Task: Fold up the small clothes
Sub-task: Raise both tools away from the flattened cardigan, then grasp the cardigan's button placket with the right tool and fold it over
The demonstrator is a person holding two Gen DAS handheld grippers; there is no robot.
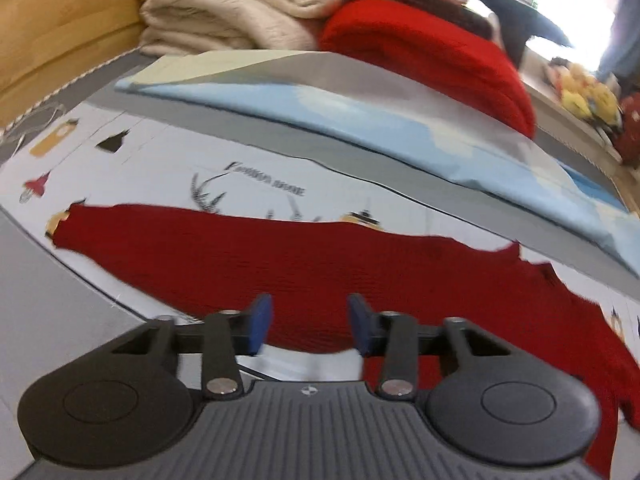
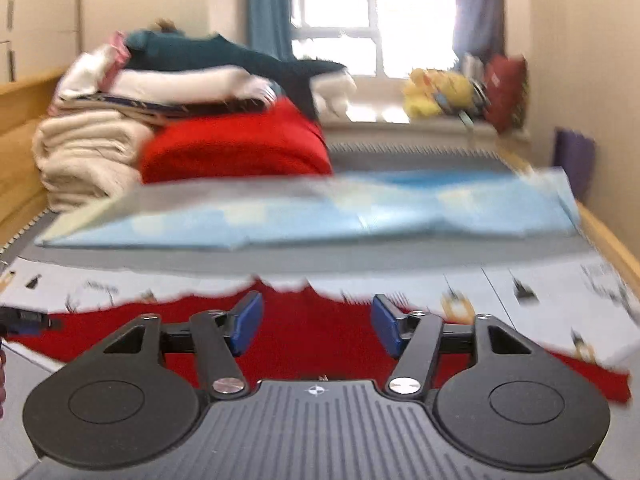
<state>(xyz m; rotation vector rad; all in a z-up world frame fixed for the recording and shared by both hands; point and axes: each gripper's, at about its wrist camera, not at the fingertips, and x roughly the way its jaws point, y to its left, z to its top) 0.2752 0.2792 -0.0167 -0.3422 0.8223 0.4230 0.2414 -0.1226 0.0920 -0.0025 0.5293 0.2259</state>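
Note:
A dark red knit garment lies spread flat on a white printed sheet on the bed. It also shows in the right wrist view. My left gripper is open, its blue pads just above the garment's near edge, holding nothing. My right gripper is open over the garment's far edge, empty. The tip of the left gripper shows at the left edge of the right wrist view.
A folded light blue sheet lies across the bed behind the garment. A stack of folded clothes with a cream blanket and a bright red one stands at the back left. Wooden bed rails run along the sides. Stuffed toys sit on the windowsill.

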